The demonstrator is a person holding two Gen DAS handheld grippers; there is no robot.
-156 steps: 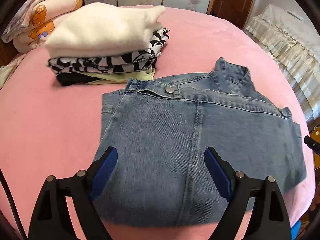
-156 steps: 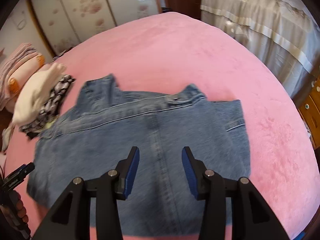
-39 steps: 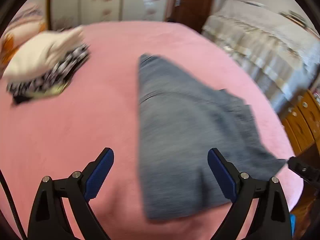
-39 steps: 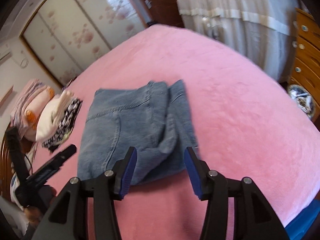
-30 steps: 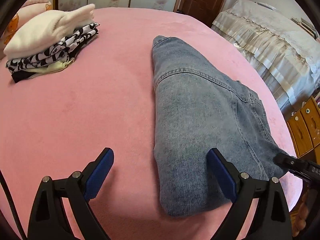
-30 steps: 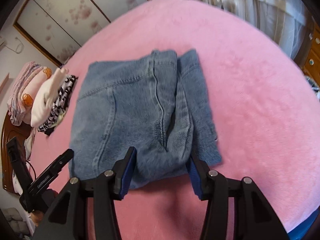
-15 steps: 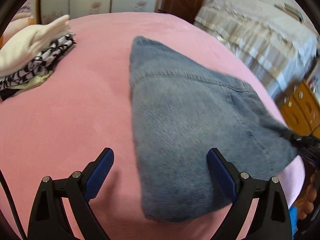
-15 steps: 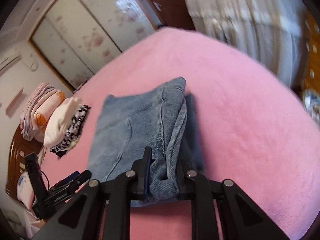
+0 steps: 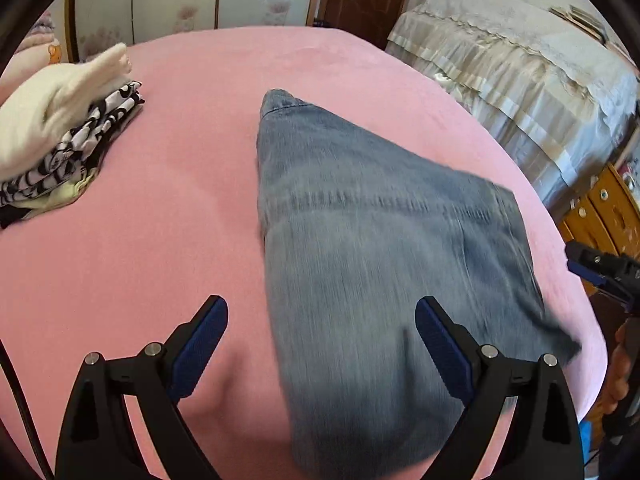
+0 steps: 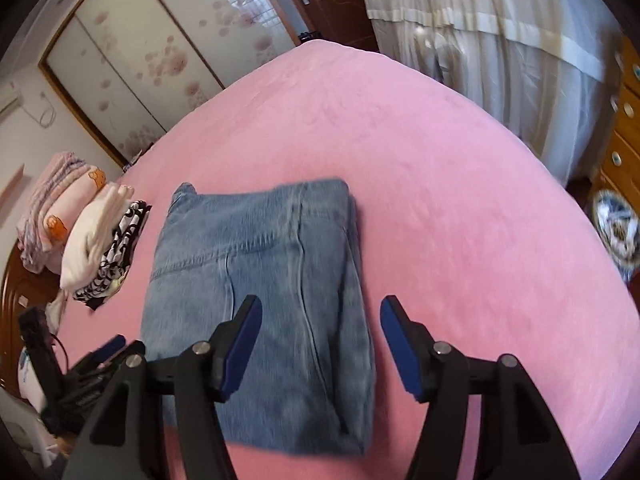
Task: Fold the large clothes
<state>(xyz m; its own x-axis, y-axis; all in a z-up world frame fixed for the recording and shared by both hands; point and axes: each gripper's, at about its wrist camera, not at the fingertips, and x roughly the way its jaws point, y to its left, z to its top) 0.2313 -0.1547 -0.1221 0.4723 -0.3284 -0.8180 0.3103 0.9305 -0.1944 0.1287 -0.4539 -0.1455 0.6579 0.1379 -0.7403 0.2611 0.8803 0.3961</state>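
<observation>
The right gripper (image 10: pixel 320 344) is seen with its blue-padded jaws spread apart above the near edge of a folded denim garment (image 10: pixel 260 300); the jaws have just been opening, and nothing is pinched between them, the denim lying below the gap. The left gripper (image 9: pixel 320 344) is likewise held wide open over the near end of the same denim garment (image 9: pixel 380 248), with no cloth pressed by either pad. The denim garment is laid flat on a pink bedspread (image 10: pixel 460 200), folded into a thick rectangle with seams showing on its upper face. To the left of the denim garment, well apart from it, a stack of folded clothes (image 10: pixel 104 248) is placed, topped by a cream piece over a black-and-white patterned one. Beyond that stack, folded pink bedding (image 10: pixel 52 208) is seen. Behind the denim garment, past the bedspread, sliding wardrobe doors (image 10: pixel 160 64) with a flower pattern are visible.
</observation>
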